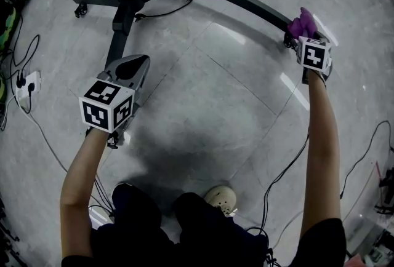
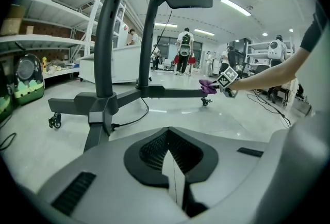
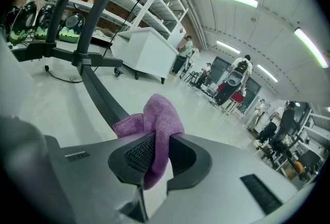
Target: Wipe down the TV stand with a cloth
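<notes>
Pinching purple cloth (image 3: 157, 125) in right gripper (image 3: 157, 155), jaws clamped on a fold, bunch sticking out past the tips. Sitting upper right of head view, at the outer end of a TV stand (image 1: 246, 1) base leg, right by its caster (image 2: 206, 101); can't confirm contact with the leg. Nothing in left gripper (image 2: 169, 155): jaws closed together, empty. Hovering centre left of head view over grey floor tile (image 1: 215, 93), just beside the end of another base leg. White power strip (image 1: 28, 84) and loose cables at far left edge.
</notes>
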Action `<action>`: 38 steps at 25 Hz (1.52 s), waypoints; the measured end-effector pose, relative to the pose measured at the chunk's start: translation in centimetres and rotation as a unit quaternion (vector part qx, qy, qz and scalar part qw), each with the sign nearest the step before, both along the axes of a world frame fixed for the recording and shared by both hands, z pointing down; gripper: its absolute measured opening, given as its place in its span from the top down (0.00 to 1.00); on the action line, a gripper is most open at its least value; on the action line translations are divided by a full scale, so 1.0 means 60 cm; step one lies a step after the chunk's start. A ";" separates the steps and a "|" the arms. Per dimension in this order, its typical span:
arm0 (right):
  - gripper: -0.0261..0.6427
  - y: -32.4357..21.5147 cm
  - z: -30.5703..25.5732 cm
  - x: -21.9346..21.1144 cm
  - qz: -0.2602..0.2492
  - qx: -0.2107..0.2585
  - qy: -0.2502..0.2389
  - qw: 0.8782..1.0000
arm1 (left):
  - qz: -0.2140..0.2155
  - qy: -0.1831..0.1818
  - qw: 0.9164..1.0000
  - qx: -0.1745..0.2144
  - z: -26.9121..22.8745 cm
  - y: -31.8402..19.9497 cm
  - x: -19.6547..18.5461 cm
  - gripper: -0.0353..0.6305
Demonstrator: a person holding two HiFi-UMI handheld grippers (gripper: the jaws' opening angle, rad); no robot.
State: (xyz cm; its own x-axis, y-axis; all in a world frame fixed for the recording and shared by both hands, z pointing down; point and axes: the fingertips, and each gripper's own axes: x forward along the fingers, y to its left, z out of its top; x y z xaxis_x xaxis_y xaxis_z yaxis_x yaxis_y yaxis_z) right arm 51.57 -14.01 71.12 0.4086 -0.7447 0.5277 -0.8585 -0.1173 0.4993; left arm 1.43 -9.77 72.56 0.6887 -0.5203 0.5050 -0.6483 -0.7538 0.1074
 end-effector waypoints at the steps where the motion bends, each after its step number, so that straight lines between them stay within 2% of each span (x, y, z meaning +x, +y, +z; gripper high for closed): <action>1: 0.85 -0.001 -0.001 -0.003 -0.004 -0.002 0.003 1.000 | 0.001 0.001 1.000 0.000 0.000 0.000 0.002 0.94; 5: 0.85 0.012 0.001 0.002 0.006 -0.006 0.004 1.000 | 0.004 0.004 1.000 -0.001 0.001 0.002 0.010 0.94; 10: 0.85 0.048 -0.005 -0.001 0.019 -0.001 -0.020 1.000 | 0.003 0.013 1.000 0.003 -0.013 0.000 0.007 0.94; 14: 0.85 0.091 -0.022 -0.038 -0.008 0.007 -0.051 0.999 | -0.005 0.030 0.999 -0.010 -0.026 0.002 -0.007 0.94; 17: 0.85 0.121 -0.046 -0.092 -0.043 0.011 -0.079 0.996 | -0.005 0.040 0.999 -0.020 -0.037 0.008 -0.013 0.94; 20: 0.85 0.135 -0.082 -0.161 -0.064 0.045 -0.134 0.988 | -0.002 0.050 0.999 -0.020 -0.061 0.009 -0.014 0.94; 23: 0.85 0.131 -0.115 -0.241 -0.077 0.089 -0.209 0.971 | 0.007 0.068 0.997 -0.022 -0.096 0.012 -0.007 0.94; 26: 0.85 0.129 -0.157 -0.331 -0.100 0.122 -0.260 0.953 | 0.013 0.084 0.996 -0.021 -0.141 0.025 0.000 0.94; 30: 0.85 0.124 -0.221 -0.436 -0.114 0.162 -0.335 0.921 | -0.002 0.116 0.993 -0.021 -0.221 0.033 -0.006 0.94; 33: 0.85 0.123 -0.275 -0.506 -0.125 0.193 -0.382 0.895 | 0.000 0.138 0.990 0.008 -0.298 0.037 -0.011 0.94; 38: 0.85 0.159 -0.350 -0.606 -0.179 0.213 -0.435 0.856 | 0.042 0.140 0.987 0.073 -0.392 0.076 0.006 0.94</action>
State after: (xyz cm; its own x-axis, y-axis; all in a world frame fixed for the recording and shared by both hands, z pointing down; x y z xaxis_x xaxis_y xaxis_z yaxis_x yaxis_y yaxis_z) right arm 15.21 -4.50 50.15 -0.2959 -0.9408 0.1654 -0.9031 0.2191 -0.3693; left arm 1.80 -5.20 49.01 0.8336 -0.5093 0.2138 -0.5441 -0.8236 0.1598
